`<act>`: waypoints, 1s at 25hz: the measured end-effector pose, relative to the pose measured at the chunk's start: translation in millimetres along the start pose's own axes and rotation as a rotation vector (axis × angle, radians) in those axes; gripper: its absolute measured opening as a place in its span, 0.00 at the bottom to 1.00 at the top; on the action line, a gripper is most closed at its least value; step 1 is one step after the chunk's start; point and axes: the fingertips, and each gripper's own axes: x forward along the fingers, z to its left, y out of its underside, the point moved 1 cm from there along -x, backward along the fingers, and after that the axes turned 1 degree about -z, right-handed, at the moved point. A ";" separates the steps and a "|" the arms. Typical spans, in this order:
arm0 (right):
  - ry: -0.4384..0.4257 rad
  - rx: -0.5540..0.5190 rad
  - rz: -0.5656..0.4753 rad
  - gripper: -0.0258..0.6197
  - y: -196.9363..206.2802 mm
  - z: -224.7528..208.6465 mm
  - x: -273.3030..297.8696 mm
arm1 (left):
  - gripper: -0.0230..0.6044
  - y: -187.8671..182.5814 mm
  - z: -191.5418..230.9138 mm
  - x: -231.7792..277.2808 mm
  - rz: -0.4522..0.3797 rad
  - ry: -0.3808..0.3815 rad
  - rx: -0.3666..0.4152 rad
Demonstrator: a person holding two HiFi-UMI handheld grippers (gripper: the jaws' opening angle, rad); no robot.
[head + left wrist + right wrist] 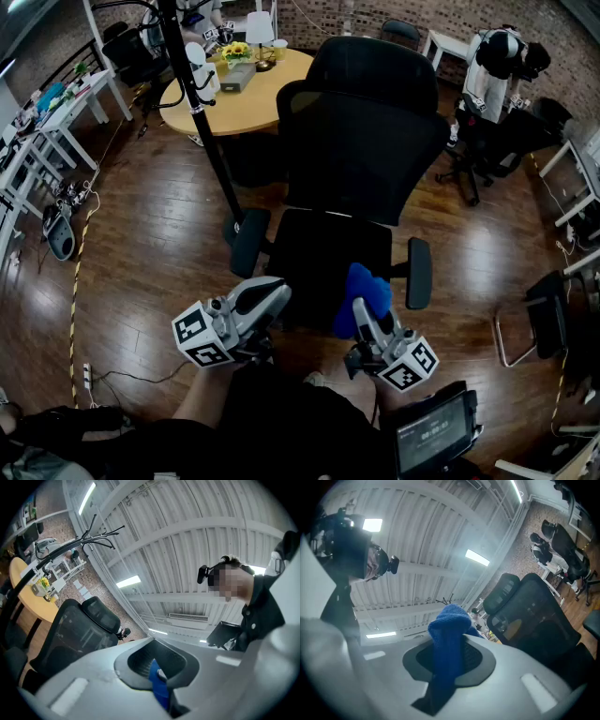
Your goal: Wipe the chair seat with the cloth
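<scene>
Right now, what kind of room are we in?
Probably an office or lab workspace: a black mesh office chair, a round wooden table behind it, and white desks with equipment along the walls.

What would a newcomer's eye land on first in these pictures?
The bright blue fuzzy cloth, clamped in the right gripper, sticks up low in the head view's centre. Behind it looms the big black mesh office chair with its dark seat, and a round wooden table stands beyond.

Bright ceiling strip lights (477,557) glare; fisheye edges curve and darken.
</scene>
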 end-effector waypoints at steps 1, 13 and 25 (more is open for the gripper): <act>0.000 0.003 0.001 0.13 4.0 -2.8 4.8 | 0.04 0.1 6.5 -0.7 -0.001 0.002 -0.007; 0.130 -0.049 0.019 0.13 32.2 -72.6 103.9 | 0.04 -27.0 133.4 8.9 0.050 0.098 -0.134; 0.318 -0.127 0.313 0.13 153.6 -279.9 163.0 | 0.04 35.3 234.5 8.2 0.094 -0.031 -0.241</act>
